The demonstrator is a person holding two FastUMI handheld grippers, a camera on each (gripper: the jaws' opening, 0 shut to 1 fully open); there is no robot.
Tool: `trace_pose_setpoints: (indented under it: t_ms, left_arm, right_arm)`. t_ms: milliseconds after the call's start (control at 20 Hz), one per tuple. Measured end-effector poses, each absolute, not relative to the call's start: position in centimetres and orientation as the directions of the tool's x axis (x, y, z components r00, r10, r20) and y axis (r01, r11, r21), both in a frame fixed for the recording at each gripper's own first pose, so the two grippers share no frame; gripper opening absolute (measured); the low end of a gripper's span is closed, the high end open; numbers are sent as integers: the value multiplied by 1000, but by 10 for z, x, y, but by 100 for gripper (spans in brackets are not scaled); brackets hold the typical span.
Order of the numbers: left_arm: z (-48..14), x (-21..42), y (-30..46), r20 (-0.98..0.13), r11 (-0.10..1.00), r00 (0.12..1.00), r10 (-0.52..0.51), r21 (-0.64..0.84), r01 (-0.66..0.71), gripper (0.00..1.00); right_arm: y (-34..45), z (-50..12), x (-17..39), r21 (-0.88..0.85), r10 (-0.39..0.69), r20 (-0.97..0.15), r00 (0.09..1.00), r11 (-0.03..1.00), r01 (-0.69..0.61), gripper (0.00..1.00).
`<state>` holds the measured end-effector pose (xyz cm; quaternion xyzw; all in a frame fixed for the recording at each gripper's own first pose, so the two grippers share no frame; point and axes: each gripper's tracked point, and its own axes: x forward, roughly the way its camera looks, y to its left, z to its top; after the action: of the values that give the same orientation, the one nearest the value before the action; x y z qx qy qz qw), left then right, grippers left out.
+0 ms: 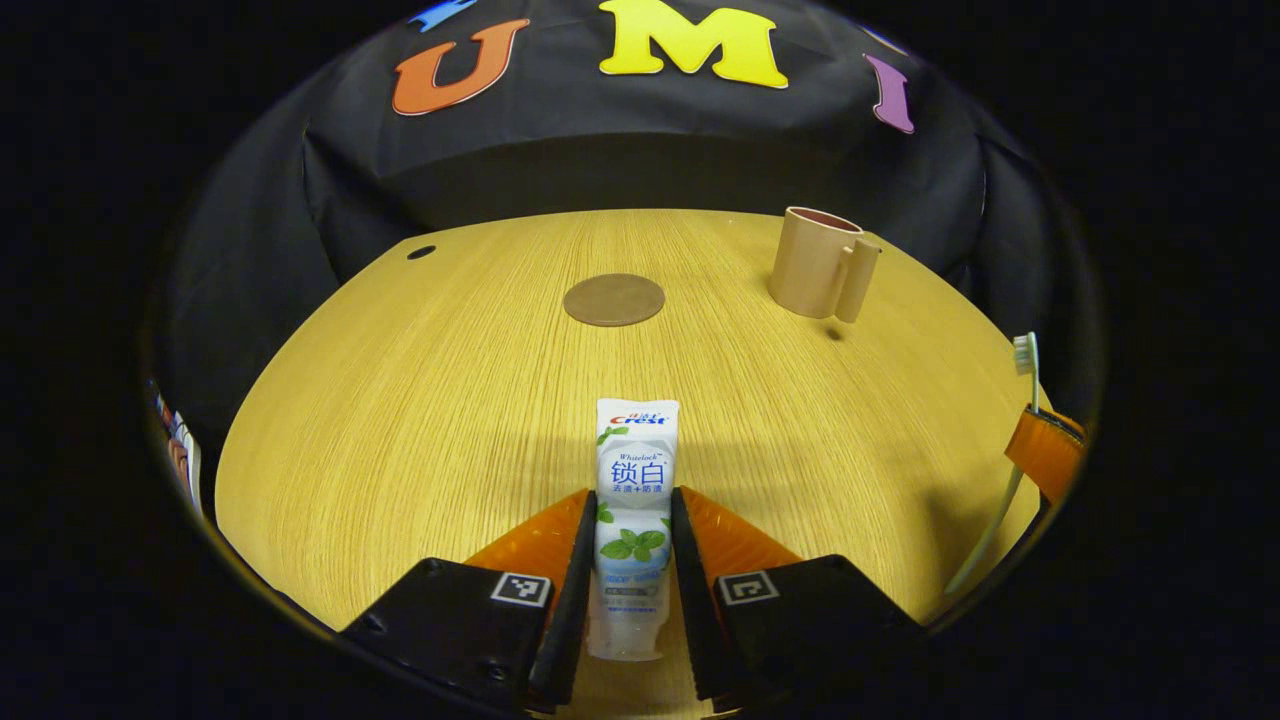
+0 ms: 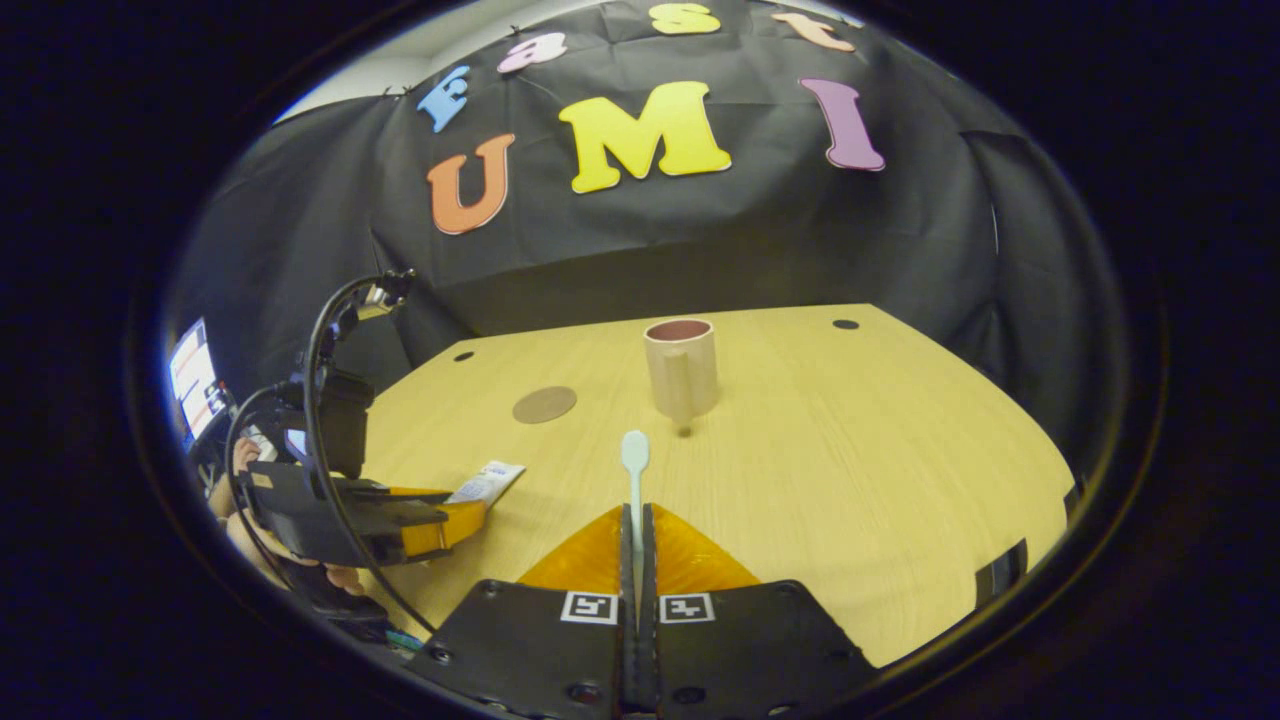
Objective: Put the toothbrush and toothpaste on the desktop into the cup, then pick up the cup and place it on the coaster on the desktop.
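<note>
Two grippers: we hold one in each hand, and each one has already one of the two items.
Left gripper [image 1: 633, 510]: in the left gripper view its fingers are clamped on the toothpaste [image 1: 634, 500] from both sides, at the lower middle of the frame. The tube points forward along the fingers, the flat end away from us, and we think it lies low over the desktop [image 1: 400, 400]; whether it touches the wood we cannot tell.
Right gripper [image 2: 636, 530]: in the right gripper view its fingers are pressed together on the thin handle of the toothbrush [image 2: 635, 480]. The brush sticks out forward, the head toward the cup.
Cup [image 2: 681, 367]: it stands upright above the middle of the right gripper view, the mouth open, the handle turned to us. In the left gripper view it is at the upper right, well apart from the tube.
Coaster [image 1: 614, 299]: a round brown disc, bare, straight ahead of the toothpaste in the left gripper view, and to the left of the cup.
Key relation: the long axis of the toothbrush is already in line with the cup, so we judge that the right gripper is better placed to go first.
Next need: each item must be tipped upright over the mouth.
</note>
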<state>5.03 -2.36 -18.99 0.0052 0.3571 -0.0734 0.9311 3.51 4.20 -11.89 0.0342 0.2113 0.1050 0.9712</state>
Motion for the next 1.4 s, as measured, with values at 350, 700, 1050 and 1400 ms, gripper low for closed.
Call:
trace_pose_setpoints:
  t_ms: [350,700,1050,1400]
  left_arm:
    - [-183,43,-10,-621,995,778,-96,-62,73,38]
    - [-135,40,-3,-463,996,883,-73,-74,44,39]
    - [-82,48,5,-295,995,953,-65,-88,40,38]
    - [-63,58,16,-269,994,962,-55,-103,29,38]
  right_arm:
    - [37,-110,28,85,212,-379,901,977,-194,1]
    - [41,-98,29,55,223,-354,908,975,-217,1]
    - [56,-65,46,17,233,-301,925,971,-239,1]
    - [78,-17,86,-1,270,-241,932,960,-279,0]
